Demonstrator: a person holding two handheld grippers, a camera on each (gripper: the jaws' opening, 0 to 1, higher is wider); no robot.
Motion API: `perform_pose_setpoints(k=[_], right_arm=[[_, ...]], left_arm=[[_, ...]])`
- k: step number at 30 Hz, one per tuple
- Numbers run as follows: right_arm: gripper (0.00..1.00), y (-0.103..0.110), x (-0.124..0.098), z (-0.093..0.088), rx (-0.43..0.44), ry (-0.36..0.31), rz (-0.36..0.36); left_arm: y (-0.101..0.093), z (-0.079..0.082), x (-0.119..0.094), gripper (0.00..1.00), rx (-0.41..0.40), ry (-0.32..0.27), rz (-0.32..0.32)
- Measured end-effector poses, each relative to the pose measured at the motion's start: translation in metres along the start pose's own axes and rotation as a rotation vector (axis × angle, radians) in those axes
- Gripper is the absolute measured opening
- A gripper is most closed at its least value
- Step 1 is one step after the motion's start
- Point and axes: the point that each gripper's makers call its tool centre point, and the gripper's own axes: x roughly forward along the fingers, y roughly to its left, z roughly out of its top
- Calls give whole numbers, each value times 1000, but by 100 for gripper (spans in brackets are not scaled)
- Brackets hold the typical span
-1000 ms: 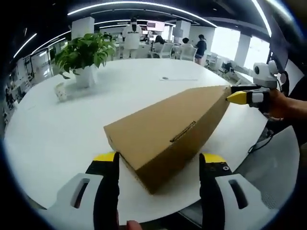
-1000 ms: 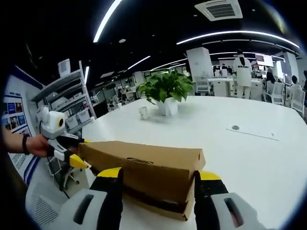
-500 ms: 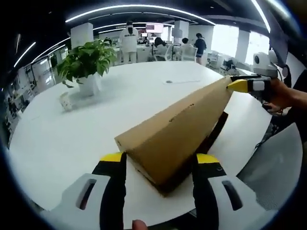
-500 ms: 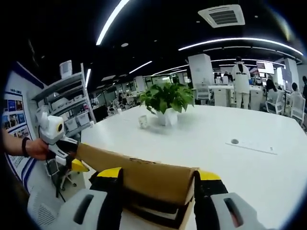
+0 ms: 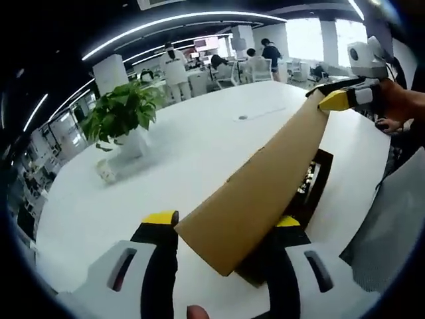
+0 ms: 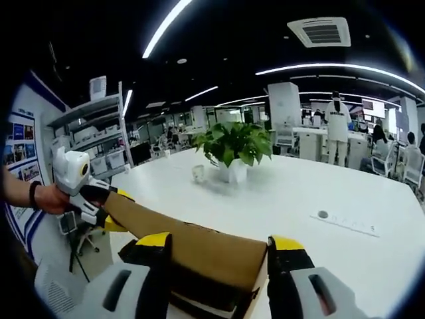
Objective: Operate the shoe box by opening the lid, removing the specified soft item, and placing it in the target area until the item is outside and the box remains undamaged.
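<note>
1. On the white table, we see the cardboard lid tilted up off the shoe box.
2. Left gripper and right gripper each straddle a lid end; whether they pinch it, we cannot tell.
3. Far behind stands a potted plant.

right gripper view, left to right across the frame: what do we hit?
Left gripper held in a hand → cardboard lid → small white cup → potted plant → round table inset → standing person in white.
</note>
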Motion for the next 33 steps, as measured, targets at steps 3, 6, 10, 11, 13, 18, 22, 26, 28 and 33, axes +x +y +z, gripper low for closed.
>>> perform_pose_setpoints(k=[3,6,10,11,13,18,22,26,28,33], right_arm=[[55,2,0,3,-49,1,10],[55,2,-1,4,-72,2,19],[56,2,0,3,-75,3,36],[56,2,0,4,-74,2,38],[57,0,0,5,-74,1,42],[63,-5,0,6,-53,-14,36],[65,-9,-1,5,-15,-32,31],[64,-11,-3,5,11,-49,33],[64,-14,-3,1,23,-52,26],[63,-17,-4,-11,42,-36,20]], left_arm=[[0,3,-2,49,-5,-8,-10],[1,4,-2,48,-3,-11,-15],[2,6,-2,48,-10,-18,-22],[2,7,-3,48,-11,-19,-25],[3,8,-3,47,-14,-24,-29],[7,11,-2,45,-21,-30,-33],[11,13,-2,43,-22,-31,-38],[14,16,-2,42,-35,-38,-43],[15,17,-1,42,-41,-39,-44],[18,20,0,41,-65,-48,-46]])
